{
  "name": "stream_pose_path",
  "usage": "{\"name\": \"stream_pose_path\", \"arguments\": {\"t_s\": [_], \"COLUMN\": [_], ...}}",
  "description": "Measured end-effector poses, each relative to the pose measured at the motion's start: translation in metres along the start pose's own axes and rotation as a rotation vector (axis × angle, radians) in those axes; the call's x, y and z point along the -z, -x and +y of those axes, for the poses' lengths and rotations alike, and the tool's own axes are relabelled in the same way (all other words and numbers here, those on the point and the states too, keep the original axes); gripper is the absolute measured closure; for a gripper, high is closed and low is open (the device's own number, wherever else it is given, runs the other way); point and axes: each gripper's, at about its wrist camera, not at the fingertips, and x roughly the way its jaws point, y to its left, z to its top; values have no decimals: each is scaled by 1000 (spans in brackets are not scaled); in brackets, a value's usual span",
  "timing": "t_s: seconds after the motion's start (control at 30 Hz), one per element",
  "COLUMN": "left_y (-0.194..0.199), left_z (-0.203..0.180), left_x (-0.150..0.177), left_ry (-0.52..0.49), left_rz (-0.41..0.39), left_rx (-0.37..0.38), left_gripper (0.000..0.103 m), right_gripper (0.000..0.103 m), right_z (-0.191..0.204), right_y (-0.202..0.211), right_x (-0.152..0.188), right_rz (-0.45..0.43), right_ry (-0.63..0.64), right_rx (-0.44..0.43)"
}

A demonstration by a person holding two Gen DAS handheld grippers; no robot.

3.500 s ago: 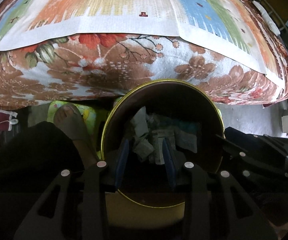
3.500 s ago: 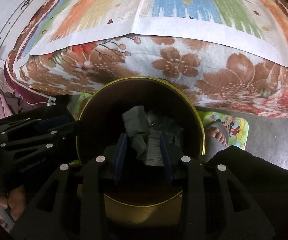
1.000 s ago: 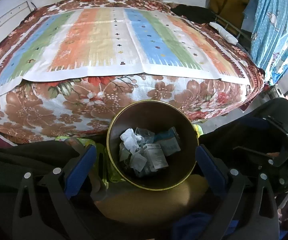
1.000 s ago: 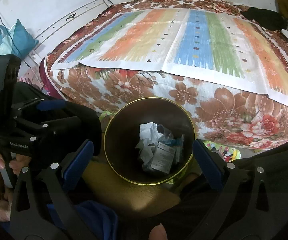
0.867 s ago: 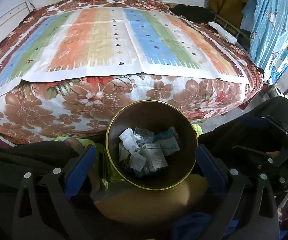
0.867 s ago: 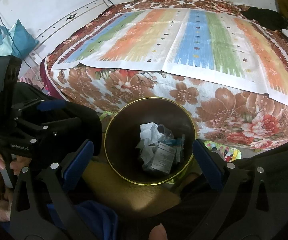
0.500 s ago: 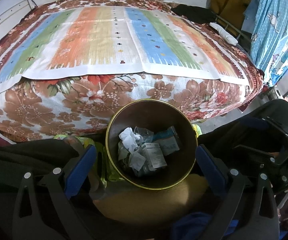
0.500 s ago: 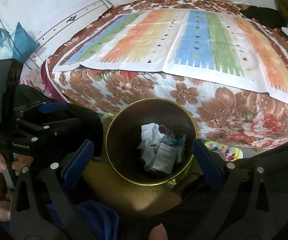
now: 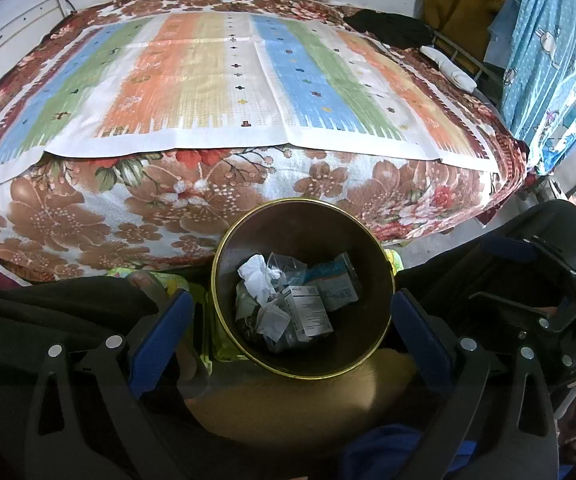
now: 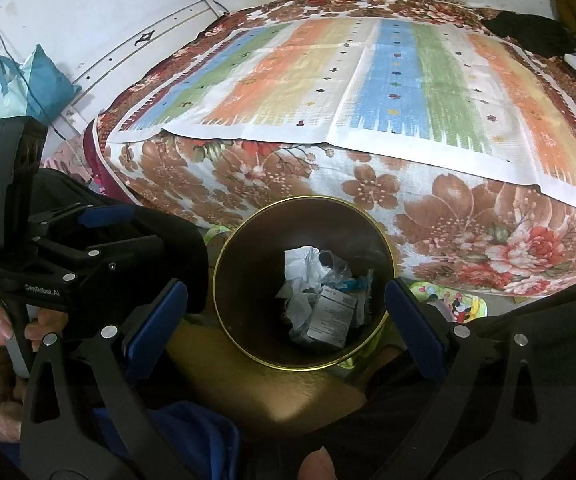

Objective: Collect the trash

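Hovering left gripper [image 9: 291,322] and right gripper [image 10: 286,318] above bin [image 9: 224,280] | jaws spread wide, empty | trash [image 9: 288,300] below, between jaws | next: retreat straight up, avoid rim

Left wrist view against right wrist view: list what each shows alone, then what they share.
Left only: blue rabbit-print curtain, white pillow.
Right only: teal bag against the white wall, and the left gripper seen from outside.
Both: gold-rimmed bin with crumpled paper and a small carton, striped mat.
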Motion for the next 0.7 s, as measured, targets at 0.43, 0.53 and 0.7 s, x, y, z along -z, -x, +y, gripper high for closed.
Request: {"name": "stream_pose_path", "arguments": {"t_s": [0.43,0.53,0.7], "left_y": [0,0,0], "left_z": [0,0,1], "left_x": [0,-1,0], "left_ry": [1,2,4], "left_rz": [0,0,0], "left_rx": [-2,-2,-7], "left_gripper": [6,6,6], "right_gripper": [9,9,9], "right_z": [-1,-1,-1], "right_y": [0,0,1], "right_x": [0,0,0], "right_rz": [-1,-1,-1], "right_ry": [-2,-2,-2], "right_rx": [0,0,-1]}}
